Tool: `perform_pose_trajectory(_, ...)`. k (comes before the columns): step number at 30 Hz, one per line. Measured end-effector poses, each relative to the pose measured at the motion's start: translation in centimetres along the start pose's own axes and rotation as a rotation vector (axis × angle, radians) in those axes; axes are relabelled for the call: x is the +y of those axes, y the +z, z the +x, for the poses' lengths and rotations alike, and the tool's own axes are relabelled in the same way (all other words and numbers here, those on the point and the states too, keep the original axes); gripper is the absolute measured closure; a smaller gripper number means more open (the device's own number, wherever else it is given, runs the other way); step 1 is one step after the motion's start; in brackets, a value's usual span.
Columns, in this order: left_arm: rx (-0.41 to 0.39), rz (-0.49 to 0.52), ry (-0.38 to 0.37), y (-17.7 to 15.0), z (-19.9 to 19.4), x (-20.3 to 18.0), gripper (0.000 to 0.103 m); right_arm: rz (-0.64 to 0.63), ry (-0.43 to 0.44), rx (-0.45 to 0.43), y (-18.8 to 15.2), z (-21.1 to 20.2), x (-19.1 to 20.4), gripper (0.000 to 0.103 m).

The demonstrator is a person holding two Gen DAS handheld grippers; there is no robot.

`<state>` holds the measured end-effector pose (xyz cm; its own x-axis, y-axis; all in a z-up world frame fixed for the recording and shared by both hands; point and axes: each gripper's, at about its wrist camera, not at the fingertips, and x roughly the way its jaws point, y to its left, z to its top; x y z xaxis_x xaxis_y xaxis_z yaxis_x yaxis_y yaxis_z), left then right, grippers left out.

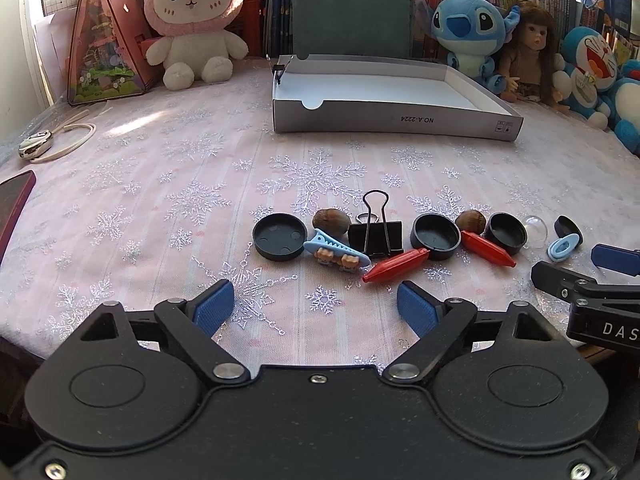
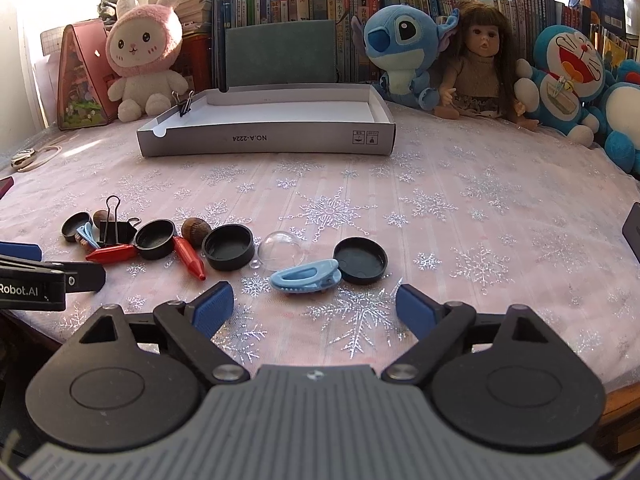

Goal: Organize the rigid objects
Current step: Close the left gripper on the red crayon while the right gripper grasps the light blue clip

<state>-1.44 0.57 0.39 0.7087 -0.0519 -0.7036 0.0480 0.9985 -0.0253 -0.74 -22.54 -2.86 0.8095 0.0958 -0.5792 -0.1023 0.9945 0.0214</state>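
Note:
A row of small items lies on the snowflake cloth: several black caps (image 1: 280, 237) (image 2: 360, 260), two brown nuts (image 1: 331, 221), a black binder clip (image 1: 375, 235), two red pointed pieces (image 1: 396, 265) (image 2: 189, 257), blue hair clips (image 1: 335, 253) (image 2: 306, 276) and a clear dome (image 2: 281, 255). A white cardboard tray (image 1: 396, 120) (image 2: 264, 142) stands behind, with a small binder clip (image 2: 185, 105) on its left rim. My left gripper (image 1: 315, 307) is open and empty just in front of the row. My right gripper (image 2: 316, 307) is open and empty in front of the blue clip.
Plush toys (image 2: 144, 60), a doll (image 2: 482, 64) and books line the table's back. A pink triangular case (image 1: 106, 40) stands back left. A key fob with cord (image 1: 38, 146) and a dark red phone (image 1: 12, 208) lie at the left.

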Motion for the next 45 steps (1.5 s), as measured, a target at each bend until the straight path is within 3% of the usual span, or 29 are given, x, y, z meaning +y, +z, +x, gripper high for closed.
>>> perform_pose_trajectory(3,-0.015,-0.003,-0.034,0.0,-0.8,0.0,0.038,-0.014,0.008,-0.025,0.0,-0.4,0.1,0.017)
perform_pose_trajectory(6,-0.033,-0.014,-0.119,-0.1,-1.7,0.0,0.052,-0.023,0.015,-0.042,0.0,-0.8,0.2,0.024)
perform_pose_trajectory(9,-0.034,-0.011,-0.188,0.0,-2.0,-0.3,0.061,-0.032,0.025,-0.052,-0.1,-1.0,0.3,0.036)
perform_pose_trajectory(11,-0.027,0.002,-0.207,0.0,-1.8,-0.8,0.064,-0.038,0.023,-0.053,0.0,-1.0,0.4,0.049)
perform_pose_trajectory(12,-0.021,0.004,-0.207,-0.1,-1.7,-1.0,0.065,-0.037,0.023,-0.054,0.0,-1.0,0.4,0.050)
perform_pose_trajectory(16,-0.019,0.005,-0.192,0.1,-0.9,-1.4,0.065,-0.027,0.037,-0.054,0.1,-0.9,0.2,0.055)
perform_pose_trajectory(31,-0.052,0.039,-0.158,0.6,0.5,-0.7,0.065,-0.057,0.071,-0.067,0.2,-0.9,0.4,0.056)
perform_pose_trajectory(45,-0.068,0.053,-0.082,0.9,1.0,0.9,0.061,-0.084,0.085,-0.070,0.1,-1.0,1.0,0.056)
